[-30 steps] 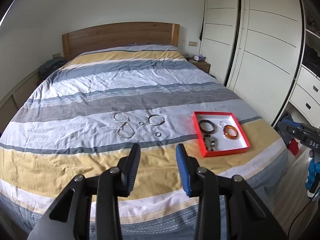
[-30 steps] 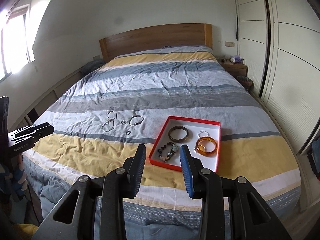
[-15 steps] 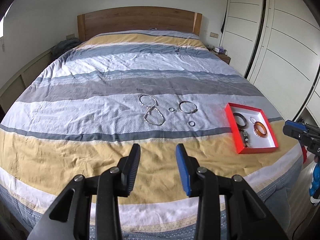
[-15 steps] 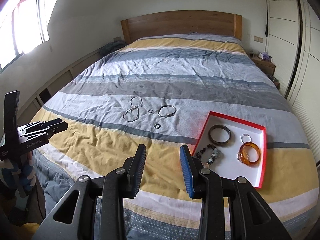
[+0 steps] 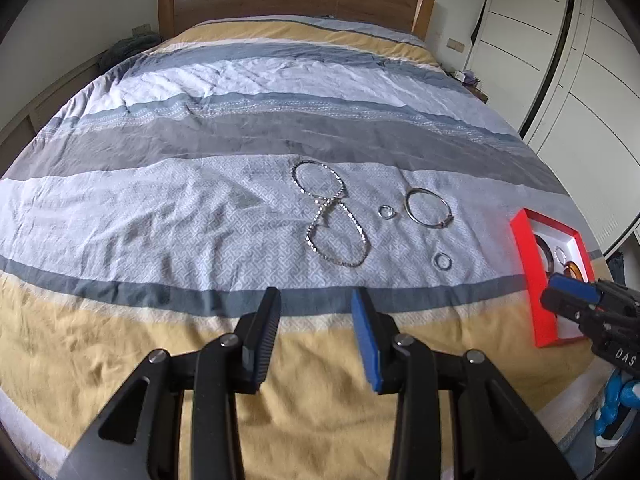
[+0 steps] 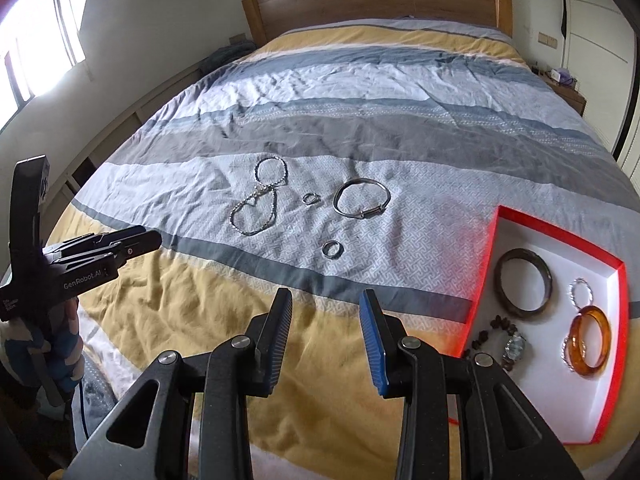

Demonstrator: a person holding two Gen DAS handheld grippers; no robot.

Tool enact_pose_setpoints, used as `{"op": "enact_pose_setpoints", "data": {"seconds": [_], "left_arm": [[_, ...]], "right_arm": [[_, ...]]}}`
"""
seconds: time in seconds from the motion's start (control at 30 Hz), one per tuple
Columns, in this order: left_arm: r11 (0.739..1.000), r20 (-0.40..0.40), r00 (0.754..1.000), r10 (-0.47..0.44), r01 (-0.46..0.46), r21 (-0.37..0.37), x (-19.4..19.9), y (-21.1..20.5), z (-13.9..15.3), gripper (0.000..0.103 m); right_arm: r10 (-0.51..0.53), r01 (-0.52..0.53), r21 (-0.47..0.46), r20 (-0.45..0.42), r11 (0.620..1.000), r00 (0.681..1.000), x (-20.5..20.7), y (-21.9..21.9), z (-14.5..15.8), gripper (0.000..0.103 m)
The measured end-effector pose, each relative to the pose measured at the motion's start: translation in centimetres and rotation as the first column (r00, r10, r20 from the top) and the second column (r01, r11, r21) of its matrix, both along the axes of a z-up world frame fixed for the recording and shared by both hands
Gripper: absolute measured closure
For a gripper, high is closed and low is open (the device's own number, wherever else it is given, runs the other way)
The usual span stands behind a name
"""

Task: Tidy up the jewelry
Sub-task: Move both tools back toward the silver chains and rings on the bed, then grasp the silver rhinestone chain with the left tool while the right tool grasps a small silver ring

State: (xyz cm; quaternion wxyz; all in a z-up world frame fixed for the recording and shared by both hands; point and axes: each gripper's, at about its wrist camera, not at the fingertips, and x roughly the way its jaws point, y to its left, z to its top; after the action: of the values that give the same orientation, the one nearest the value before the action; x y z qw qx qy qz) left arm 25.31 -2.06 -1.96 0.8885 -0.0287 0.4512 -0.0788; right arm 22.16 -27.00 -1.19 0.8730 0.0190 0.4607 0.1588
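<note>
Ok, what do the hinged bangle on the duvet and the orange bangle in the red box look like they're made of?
Hinged bangle: looks like polished silver-tone metal, a thin grey band with bright glints and a small clasp. Orange bangle: translucent amber, glossy, light passing through it; could be resin, glass or amber, I cannot tell which. The red box looks like matte cardboard with a white lining.
</note>
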Motion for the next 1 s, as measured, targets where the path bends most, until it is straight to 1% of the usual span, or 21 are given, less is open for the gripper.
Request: {"op": "enact_pose_setpoints", "data": {"seconds": [0.2, 0.37, 0.5, 0.7, 0.83, 0.9, 0.93, 0.97, 1.0], "left_arm": [[1.000, -0.030, 1.000, 0.000, 0.000, -0.002, 5.5, -1.0, -2.8, 0.068], [1.000, -0.072, 0.997, 0.013, -0.013, 0.000, 8.7, -1.5, -5.8, 0.068], [1.000, -0.082, 0.996, 0.025, -0.025, 0.003, 9.7, -1.5, -7.5, 0.068], [1.000, -0.065, 0.998, 0.026, -0.027, -0.008, 10.1, -1.3, -8.4, 0.068], [1.000, -0.052, 0.998, 0.021, -0.020, 0.002, 10.1, -1.5, -8.6, 0.070], [1.000, -0.044, 0.999, 0.024, -0.023, 0.015, 10.0, -1.6, -8.6, 0.080], [1.000, -0.044, 0.999, 0.024, -0.023, 0.012, 10.0, -1.5, -8.6, 0.084], [1.000, -0.045, 0.999, 0.020, -0.020, 0.008, 10.1, -1.5, -8.6, 0.091], [1.000, -0.047, 0.999, 0.014, -0.014, 0.005, 10.1, -1.5, -8.5, 0.097]], "right_arm": [[0.003, -0.002, 0.023, -0.047, 1.000, 0.999, 3.8, 0.9, -3.4, 0.068], [0.001, 0.002, 0.041, -0.071, 0.999, 0.997, 6.5, 1.3, -5.6, 0.068], [0.003, 0.002, 0.056, -0.087, 0.998, 0.996, 8.1, 1.7, -7.2, 0.068], [0.014, -0.007, 0.066, -0.104, 0.998, 0.994, 9.4, 2.4, -9.0, 0.068], [0.027, -0.022, 0.059, -0.095, 0.998, 0.995, 9.6, 3.1, -9.5, 0.068], [0.032, -0.028, 0.050, -0.092, 0.998, 0.995, 9.7, 3.5, -9.8, 0.068], [0.035, -0.031, 0.042, -0.091, 0.999, 0.995, 9.7, 3.7, -9.9, 0.071], [0.039, -0.036, 0.033, -0.088, 0.999, 0.995, 9.6, 4.0, -10.1, 0.077], [0.043, -0.041, 0.020, -0.086, 0.999, 0.995, 9.5, 4.1, -10.2, 0.080]]}}
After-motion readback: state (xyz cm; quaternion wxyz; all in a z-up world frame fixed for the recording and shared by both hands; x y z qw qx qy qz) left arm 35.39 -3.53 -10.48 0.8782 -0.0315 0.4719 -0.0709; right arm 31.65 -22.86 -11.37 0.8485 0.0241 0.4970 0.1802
